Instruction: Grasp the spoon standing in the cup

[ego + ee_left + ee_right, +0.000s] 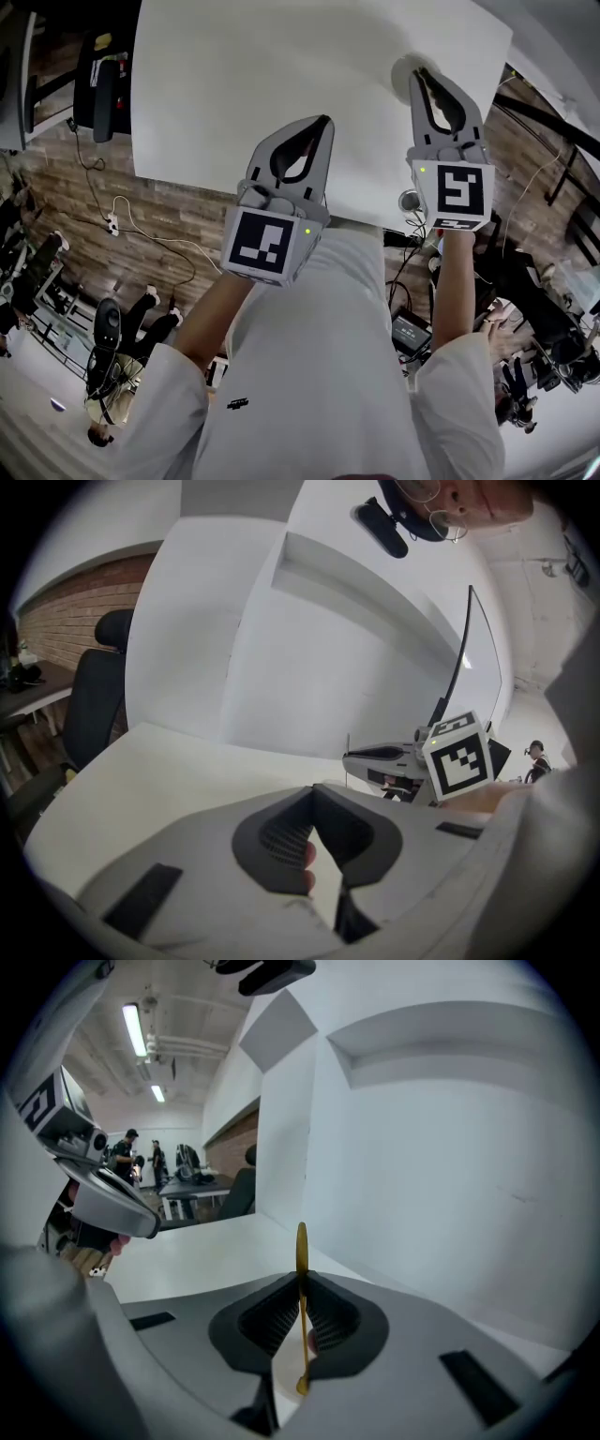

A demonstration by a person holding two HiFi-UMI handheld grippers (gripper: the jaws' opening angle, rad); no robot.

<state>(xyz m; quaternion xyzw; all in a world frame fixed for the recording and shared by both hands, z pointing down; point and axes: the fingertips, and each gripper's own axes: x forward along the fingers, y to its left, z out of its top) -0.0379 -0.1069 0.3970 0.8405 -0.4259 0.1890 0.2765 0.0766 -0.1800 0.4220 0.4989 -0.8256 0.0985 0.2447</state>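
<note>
A thin gold spoon (301, 1244) stands upright between the jaws of my right gripper (301, 1279), which is shut on it; its handle tip sticks up above the pads. In the head view the right gripper (420, 77) reaches over a pale round cup (406, 67) at the far side of the white table (234, 84), and most of the cup is hidden behind it. My left gripper (324, 122) hovers beside it to the left, shut with nothing between its jaws. The left gripper view shows those jaws (313, 791) pressed together and the right gripper (384, 755) off to the right.
The white table's near edge (187, 180) runs just under the left gripper. White partition walls (450, 1147) rise behind the table. A black office chair (94, 700) stands past the table's left end. Cables (141, 230) and people's legs show on the wooden floor below.
</note>
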